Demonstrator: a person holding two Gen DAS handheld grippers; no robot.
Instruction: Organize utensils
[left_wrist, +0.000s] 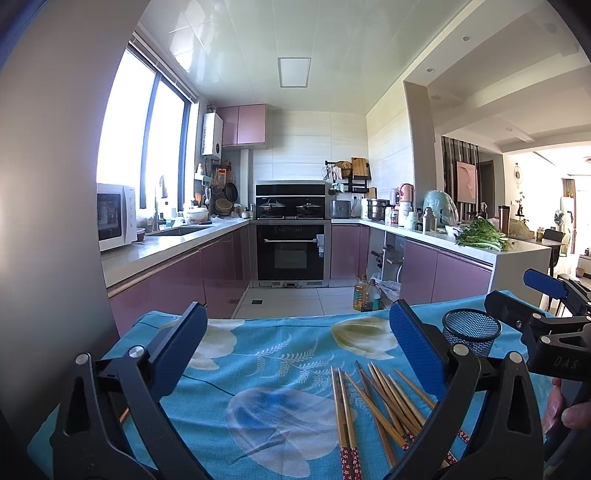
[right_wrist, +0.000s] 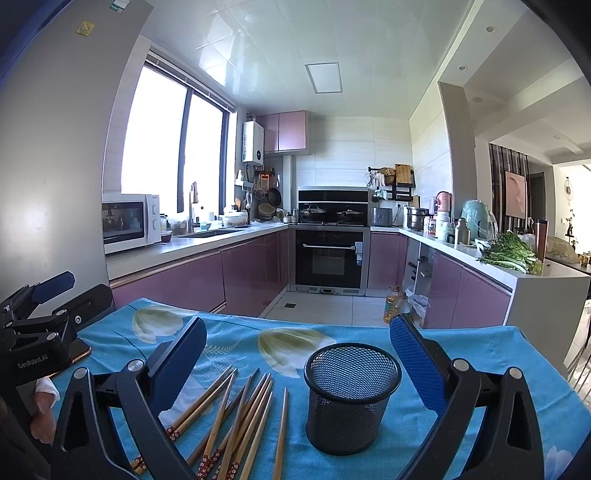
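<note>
Several wooden chopsticks (left_wrist: 380, 402) with red patterned ends lie loose on a blue floral cloth (left_wrist: 266, 373). They also show in the right wrist view (right_wrist: 236, 417). A black mesh cup (right_wrist: 351, 395) stands upright and empty just right of them; it also shows in the left wrist view (left_wrist: 471, 330). My left gripper (left_wrist: 295, 350) is open and empty above the cloth, the chopsticks near its right finger. My right gripper (right_wrist: 297, 365) is open and empty, with the cup and some chopsticks between its fingers. Each gripper appears at the edge of the other's view.
The cloth-covered table ends at its far edge (right_wrist: 332, 325), with kitchen floor beyond. Oil bottles (left_wrist: 365, 295) stand on the floor. A grey fridge wall (left_wrist: 48, 221) rises on the left. A phone (right_wrist: 79, 352) lies on the cloth by the left gripper.
</note>
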